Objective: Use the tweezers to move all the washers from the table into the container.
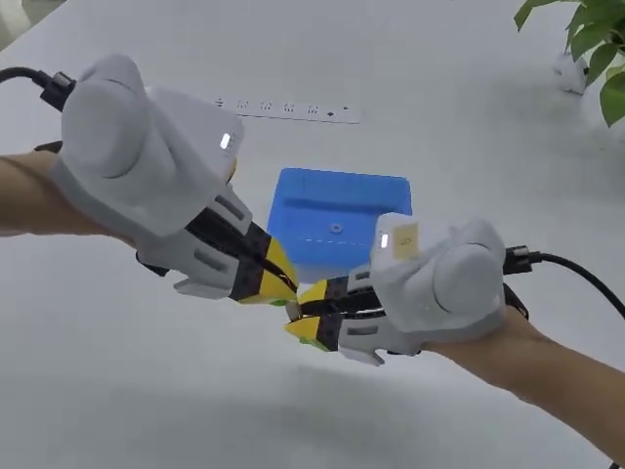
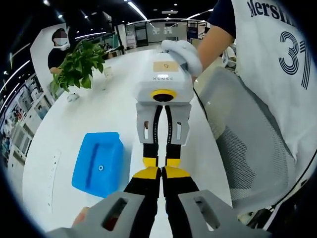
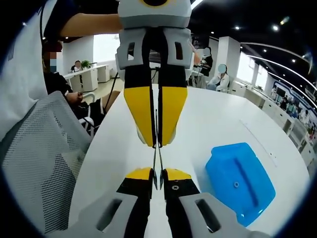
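Observation:
Above the white table (image 1: pixel 117 391) my two grippers meet tip to tip. The left gripper (image 1: pixel 286 288) comes in from the left, the right gripper (image 1: pixel 299 315) from the right. Thin metal tweezers (image 3: pixel 157 148) run from the left gripper's yellow jaws (image 3: pixel 154 116) down into the right gripper (image 3: pixel 158 176). Both pairs of jaws look shut on them. In the left gripper view the left gripper (image 2: pixel 161 173) faces the right gripper (image 2: pixel 161 162). Behind them sits a blue container (image 1: pixel 342 186) with one washer (image 1: pixel 336 229) inside, the same washer (image 3: pixel 236 184) lying in the container (image 3: pixel 247 198).
A white power strip (image 1: pixel 288 107) lies along the far side of the table. A potted plant (image 1: pixel 591 49) stands at the far right corner. A grey mesh chair (image 2: pixel 237 144) is beside the table edge, close to the person's body.

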`<state>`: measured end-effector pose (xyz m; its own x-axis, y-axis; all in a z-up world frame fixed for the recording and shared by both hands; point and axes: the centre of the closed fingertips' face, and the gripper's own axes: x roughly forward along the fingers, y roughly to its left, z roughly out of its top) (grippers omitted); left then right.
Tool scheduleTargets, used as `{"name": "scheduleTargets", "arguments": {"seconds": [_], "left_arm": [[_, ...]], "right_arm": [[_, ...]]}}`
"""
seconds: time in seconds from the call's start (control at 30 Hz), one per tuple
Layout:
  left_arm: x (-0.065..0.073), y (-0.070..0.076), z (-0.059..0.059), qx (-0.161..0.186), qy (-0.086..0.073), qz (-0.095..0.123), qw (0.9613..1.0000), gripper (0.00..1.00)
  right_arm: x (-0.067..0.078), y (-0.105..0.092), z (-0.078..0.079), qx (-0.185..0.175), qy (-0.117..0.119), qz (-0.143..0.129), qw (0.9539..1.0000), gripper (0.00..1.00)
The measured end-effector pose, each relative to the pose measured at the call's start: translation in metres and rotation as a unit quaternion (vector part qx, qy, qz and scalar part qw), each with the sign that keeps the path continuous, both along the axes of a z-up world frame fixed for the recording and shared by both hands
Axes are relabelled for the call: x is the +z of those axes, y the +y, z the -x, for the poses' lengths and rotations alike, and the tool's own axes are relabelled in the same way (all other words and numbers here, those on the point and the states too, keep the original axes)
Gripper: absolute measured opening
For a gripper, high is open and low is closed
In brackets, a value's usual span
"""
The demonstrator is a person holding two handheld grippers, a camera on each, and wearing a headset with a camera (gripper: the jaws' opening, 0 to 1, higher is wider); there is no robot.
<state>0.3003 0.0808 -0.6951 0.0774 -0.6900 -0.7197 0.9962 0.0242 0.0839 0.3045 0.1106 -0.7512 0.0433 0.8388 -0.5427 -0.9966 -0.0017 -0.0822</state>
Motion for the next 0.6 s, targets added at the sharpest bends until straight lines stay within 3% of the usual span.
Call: {"name": "scheduleTargets", "arguments": {"seconds": [0.23, 0.6], "left_arm": [[-0.006, -0.008, -0.005, -0.016, -0.010, -0.004, 0.9998, 0.06], [-0.015, -0.014, -0.010, -0.028, -0.007, -0.008, 0.9996, 0.06]], "right_arm": [[-0.006, -0.006, -0.008, -0.015, -0.002, 0.000, 0.9999, 0.10], [-0.015, -0.012, -0.013, -0.025, -0.007, 0.002, 0.9996, 0.11]]}}
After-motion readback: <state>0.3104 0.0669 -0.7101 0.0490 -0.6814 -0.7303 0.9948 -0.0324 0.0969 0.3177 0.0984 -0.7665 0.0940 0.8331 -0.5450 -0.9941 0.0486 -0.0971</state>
